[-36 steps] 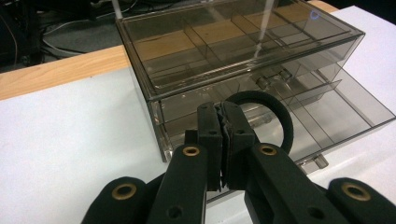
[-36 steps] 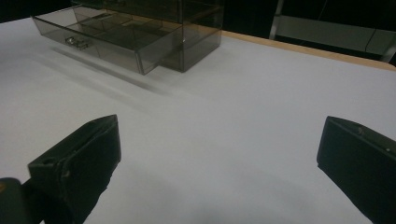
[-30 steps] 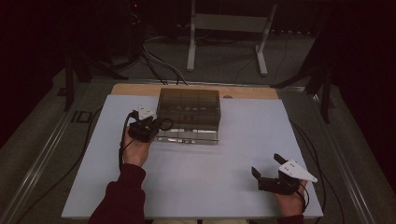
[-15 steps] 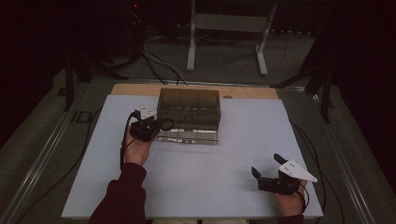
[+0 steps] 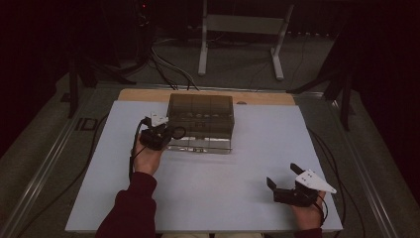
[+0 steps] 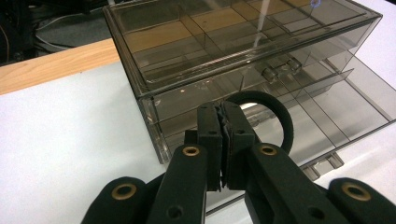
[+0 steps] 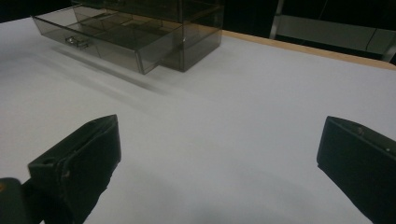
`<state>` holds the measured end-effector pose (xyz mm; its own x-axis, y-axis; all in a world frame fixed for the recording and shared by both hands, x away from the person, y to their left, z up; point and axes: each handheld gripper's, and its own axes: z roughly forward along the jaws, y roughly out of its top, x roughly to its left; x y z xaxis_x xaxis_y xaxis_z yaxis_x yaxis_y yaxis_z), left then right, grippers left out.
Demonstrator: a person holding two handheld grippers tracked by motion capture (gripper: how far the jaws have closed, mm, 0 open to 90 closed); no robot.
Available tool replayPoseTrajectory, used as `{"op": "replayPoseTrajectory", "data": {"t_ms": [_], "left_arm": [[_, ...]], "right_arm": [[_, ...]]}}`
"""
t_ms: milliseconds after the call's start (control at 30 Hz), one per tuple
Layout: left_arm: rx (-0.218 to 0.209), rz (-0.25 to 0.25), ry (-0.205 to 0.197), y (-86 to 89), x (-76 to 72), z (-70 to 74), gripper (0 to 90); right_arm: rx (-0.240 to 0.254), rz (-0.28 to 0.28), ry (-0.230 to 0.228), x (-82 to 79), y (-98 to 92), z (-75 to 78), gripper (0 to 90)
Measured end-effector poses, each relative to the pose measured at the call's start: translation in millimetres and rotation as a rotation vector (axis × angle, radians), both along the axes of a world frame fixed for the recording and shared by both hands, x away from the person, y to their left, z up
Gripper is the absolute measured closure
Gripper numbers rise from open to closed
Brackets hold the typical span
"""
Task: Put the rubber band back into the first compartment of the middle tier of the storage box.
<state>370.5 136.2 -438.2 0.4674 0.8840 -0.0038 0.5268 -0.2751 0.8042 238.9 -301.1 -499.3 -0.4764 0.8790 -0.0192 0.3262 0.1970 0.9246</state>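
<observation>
Left tool (image 6: 223,140): jaws pinching black ring (image 6: 275,116), held over open bottom drawer (image 6: 336,107) of smoky organizer box (image 5: 200,121), far-centre tabletop (image 5: 208,188). Right tool (image 5: 287,181): spread, idle, near right. Status: ring lifted, not yet dropped in; drawer probably needs closing after.

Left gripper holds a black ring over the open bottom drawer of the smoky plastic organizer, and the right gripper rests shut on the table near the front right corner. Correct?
Not quite. The right gripper is open: the right gripper view shows its jaws wide apart over the bare table. The rest holds: the left gripper pinches the ring over the open drawer.
</observation>
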Motion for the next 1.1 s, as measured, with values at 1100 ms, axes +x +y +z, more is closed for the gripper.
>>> {"op": "replayPoseTrajectory", "data": {"t_ms": [1100], "left_arm": [[0.021,-0.001,0.022,-1.8,6.9,-6.7,89.0]], "right_arm": [[-0.002,-0.001,-0.001,0.0,-0.1,0.1,0.1]]}}
